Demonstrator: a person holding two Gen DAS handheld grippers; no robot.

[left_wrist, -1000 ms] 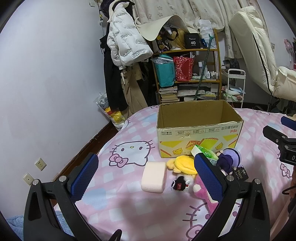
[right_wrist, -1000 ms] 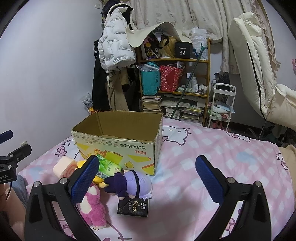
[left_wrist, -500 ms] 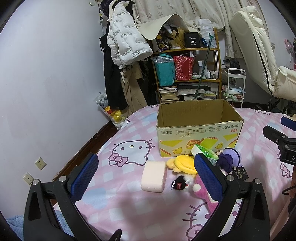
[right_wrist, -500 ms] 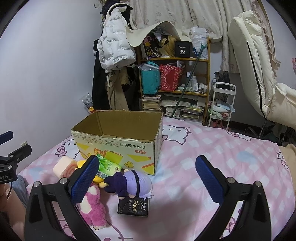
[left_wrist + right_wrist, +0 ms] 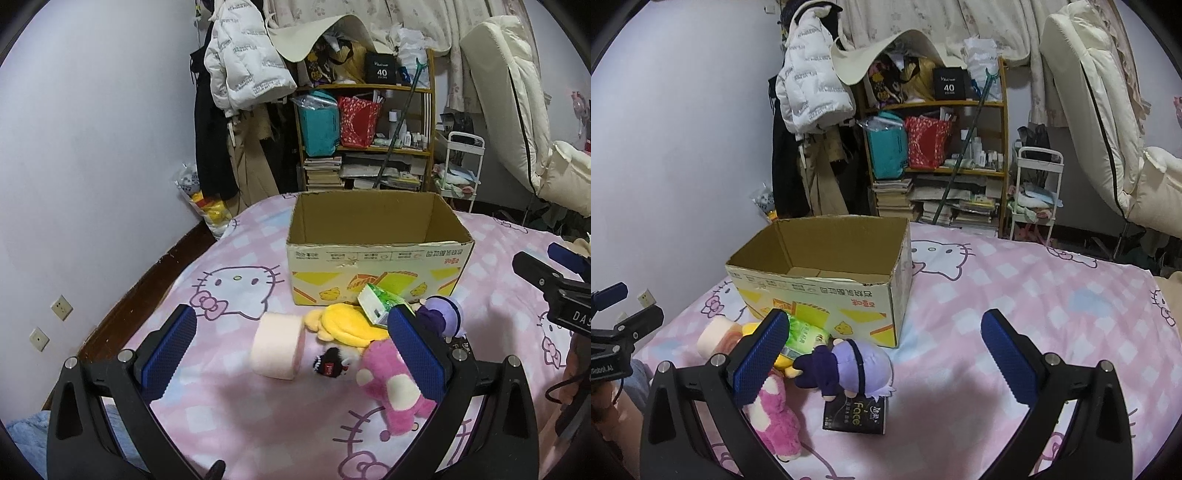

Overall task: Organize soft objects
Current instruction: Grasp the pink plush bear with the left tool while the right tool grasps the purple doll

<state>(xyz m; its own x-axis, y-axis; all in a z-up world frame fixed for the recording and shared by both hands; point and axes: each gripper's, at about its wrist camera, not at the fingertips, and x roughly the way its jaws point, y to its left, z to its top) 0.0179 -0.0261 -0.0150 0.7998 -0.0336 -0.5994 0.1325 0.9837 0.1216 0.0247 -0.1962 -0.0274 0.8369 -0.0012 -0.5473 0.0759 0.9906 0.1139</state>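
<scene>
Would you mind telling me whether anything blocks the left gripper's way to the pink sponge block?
Nothing visible does. The left gripper is open with the pink sponge block straight ahead between its fingers. The small black plush and yellow plush sit just to its right.

Matt cardboard box [image 5: 376,258], fuzzy pink plush [image 5: 391,391], glossy green packet [image 5: 380,306].

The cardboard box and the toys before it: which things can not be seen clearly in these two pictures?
- Cardboard box floor: left wrist view, hidden by its front wall; right wrist view shows only part.
- Pink plush: partly behind the left tool's finger.
- Green pack: partly behind the right tool's finger.
- Black "Face" pack: top under the purple doll.
</scene>
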